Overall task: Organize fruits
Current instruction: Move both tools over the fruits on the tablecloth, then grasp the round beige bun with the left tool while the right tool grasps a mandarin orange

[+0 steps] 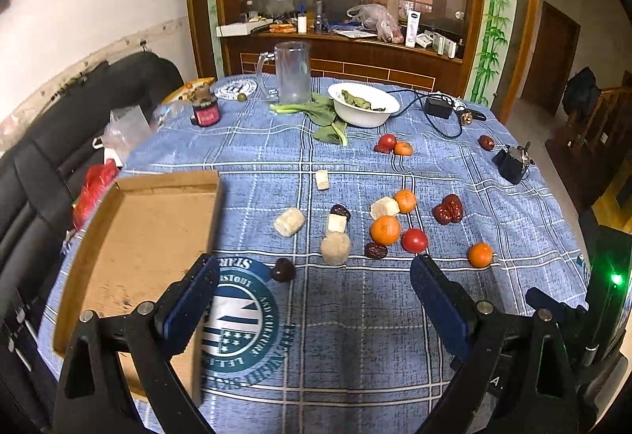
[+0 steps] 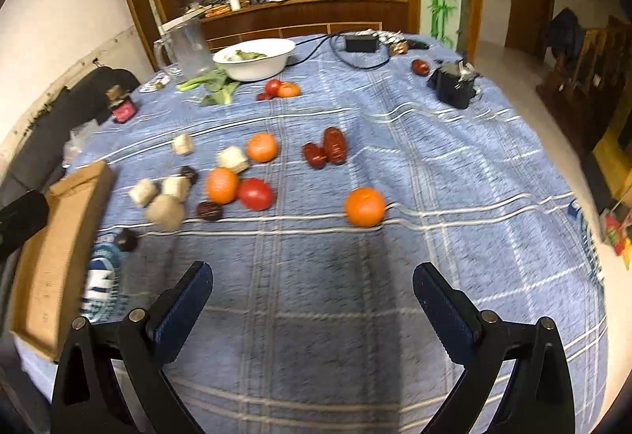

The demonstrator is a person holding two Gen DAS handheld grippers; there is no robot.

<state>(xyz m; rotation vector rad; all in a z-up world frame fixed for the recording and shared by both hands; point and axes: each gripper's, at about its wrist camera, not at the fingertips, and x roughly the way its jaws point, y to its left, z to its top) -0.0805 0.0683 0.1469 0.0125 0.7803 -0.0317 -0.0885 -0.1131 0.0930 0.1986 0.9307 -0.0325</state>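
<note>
Fruit lies scattered on the blue checked tablecloth: several oranges, a red tomato, red dates, dark dates and pale sugarcane pieces. An empty cardboard box lid rests at the left. My left gripper hovers open above the cloth's round logo, nothing between its fingers. In the right wrist view my right gripper is open over bare cloth, short of an orange and the tomato. The box lid shows at that view's left edge.
At the table's far side stand a white bowl with leaves, a glass mug, loose greens, a red jar, a black adapter with cable and a black clip. A dark sofa lies left.
</note>
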